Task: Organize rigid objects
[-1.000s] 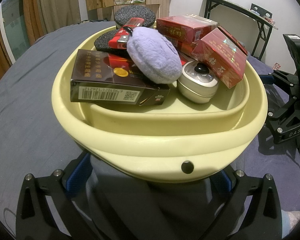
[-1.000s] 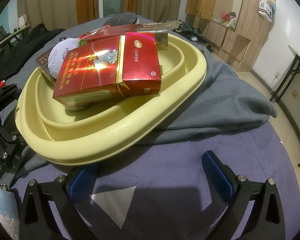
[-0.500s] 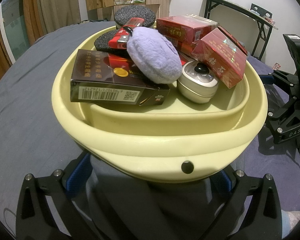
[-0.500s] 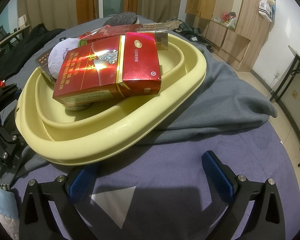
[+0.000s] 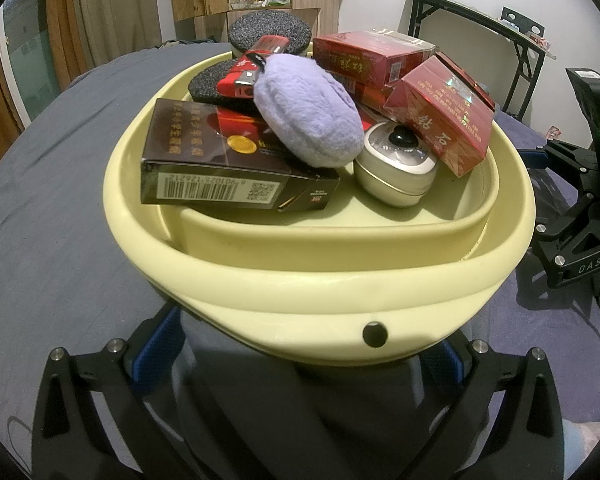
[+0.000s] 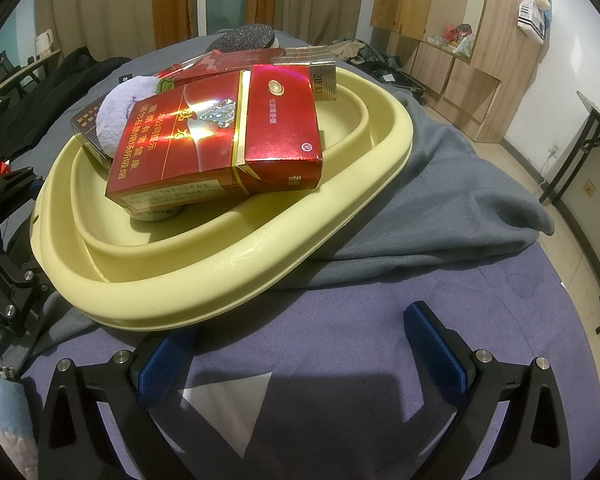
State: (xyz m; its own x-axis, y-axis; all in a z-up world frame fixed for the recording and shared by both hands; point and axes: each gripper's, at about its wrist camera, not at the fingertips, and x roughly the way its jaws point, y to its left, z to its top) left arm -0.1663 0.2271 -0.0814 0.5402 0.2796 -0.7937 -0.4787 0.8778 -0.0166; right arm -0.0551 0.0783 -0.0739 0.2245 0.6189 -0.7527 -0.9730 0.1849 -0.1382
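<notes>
One pale yellow basin (image 5: 340, 292) sits on a rumpled grey blanket (image 6: 460, 200) on the bed, near the edge facing both cameras. Inside it is a heap — at least three red cigarette packs, among them one tilted against the right wall (image 5: 444, 120) and one lying higher behind it (image 5: 372, 58); one dark brown cigarette box (image 5: 220, 168) at the front left; one lilac plush puff (image 5: 308, 120) lying across the brown box; one round silver tin (image 5: 396, 168) on the basin floor under the tilted pack; one red lighter (image 5: 256, 68); and one dark speckled pad (image 5: 210, 82) at the back. A second speckled round pad (image 5: 270, 34) lies just beyond the far rim.

The left hand-held gripper (image 5: 300, 364) has its jaws spread wide, holding nothing, the basin's near rim above them. The right hand-held gripper (image 6: 300, 356) is likewise wide apart and empty, over the purple sheet (image 6: 340, 340) beside the basin.
</notes>
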